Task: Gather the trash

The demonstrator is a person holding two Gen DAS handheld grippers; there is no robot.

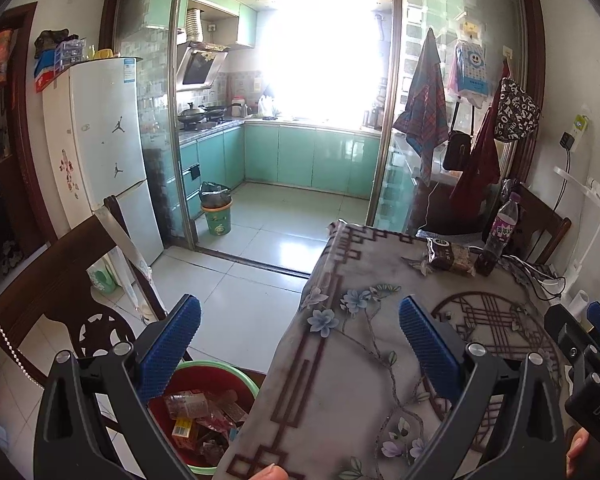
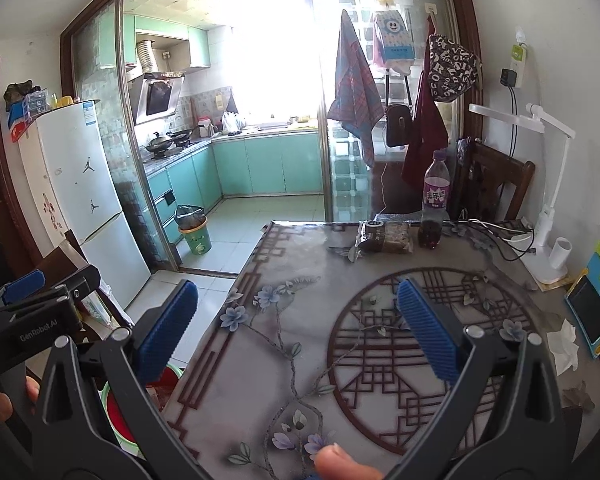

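Glossy plastic-looking cover (image 2: pixel 260 360) lies smooth over the table. The bin (image 1: pixel 244 384) looks like shiny plastic. Gripper pads (image 1: pixel 176 344) are blue ribbed rubber, perhaps. Floor tiles (image 1: pixel 252 280) gleam; the chair (image 1: pixel 52 280) is dark carved wood.

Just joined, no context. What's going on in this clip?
A person holds a tool in each hand over a cloth-covered table. The left tool and the right tool are both open and empty. Beside the table, a green bin with a red liner already holds wrappers. A dark snack packet, a purple-labelled bottle and a crumpled tissue are on the table.
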